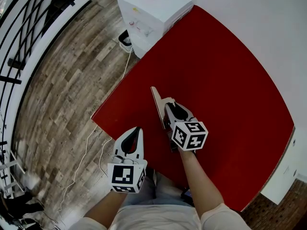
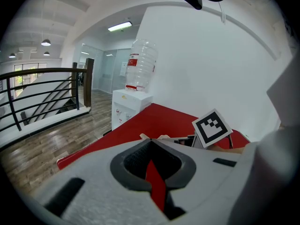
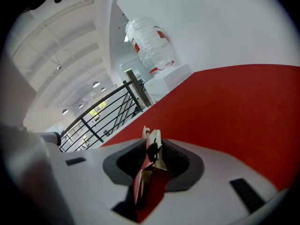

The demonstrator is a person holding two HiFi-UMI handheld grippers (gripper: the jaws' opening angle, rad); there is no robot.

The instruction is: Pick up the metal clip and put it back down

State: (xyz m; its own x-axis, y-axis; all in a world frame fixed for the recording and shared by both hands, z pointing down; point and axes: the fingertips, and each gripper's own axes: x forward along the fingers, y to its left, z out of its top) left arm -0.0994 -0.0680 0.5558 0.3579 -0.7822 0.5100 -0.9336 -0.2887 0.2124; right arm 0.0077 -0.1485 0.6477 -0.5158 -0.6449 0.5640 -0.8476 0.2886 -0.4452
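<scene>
The metal clip [image 1: 158, 104] is a long pale strip on the red table [image 1: 225, 75], just left of my right gripper [image 1: 169, 105]. In the right gripper view the clip [image 3: 153, 144] stands upright between the tips of the right gripper [image 3: 151, 138], a black part showing on it. Those jaws stand a little apart, with a wedge of red table visible behind the clip. My left gripper [image 1: 138, 130] hovers at the table's near left edge, shut and empty. In the left gripper view the tips of the left gripper [image 2: 150, 143] meet, and the right gripper's marker cube [image 2: 212, 127] shows beyond them.
A white water dispenser [image 1: 151, 8] with a clear bottle [image 2: 139, 64] stands at the table's far left corner. Wooden floor [image 1: 62, 95], a black railing [image 1: 19, 42] and a thin white cable [image 1: 91, 143] lie to the left. A white wall runs along the table's far side.
</scene>
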